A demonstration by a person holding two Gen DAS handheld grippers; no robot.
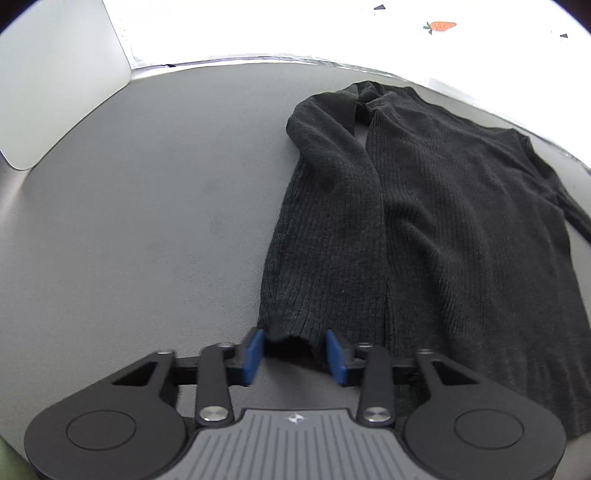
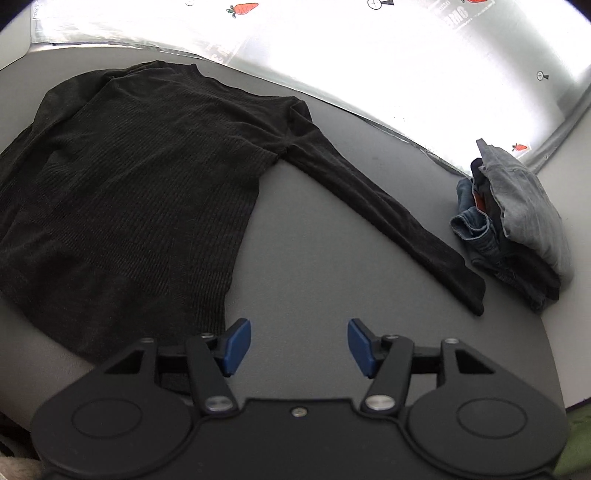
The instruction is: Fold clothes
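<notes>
A black ribbed knit sweater lies flat on the grey table. Its left sleeve is folded down alongside the body. My left gripper is open, its blue pads on either side of that sleeve's cuff. In the right wrist view the sweater body lies at the left and its right sleeve stretches out diagonally toward the right. My right gripper is open and empty, above bare table just right of the sweater's hem.
A pile of folded clothes, grey fabric over jeans, sits at the table's right side near the sleeve cuff. A bright white sheet with carrot prints borders the far table edge. A pale panel stands at the far left.
</notes>
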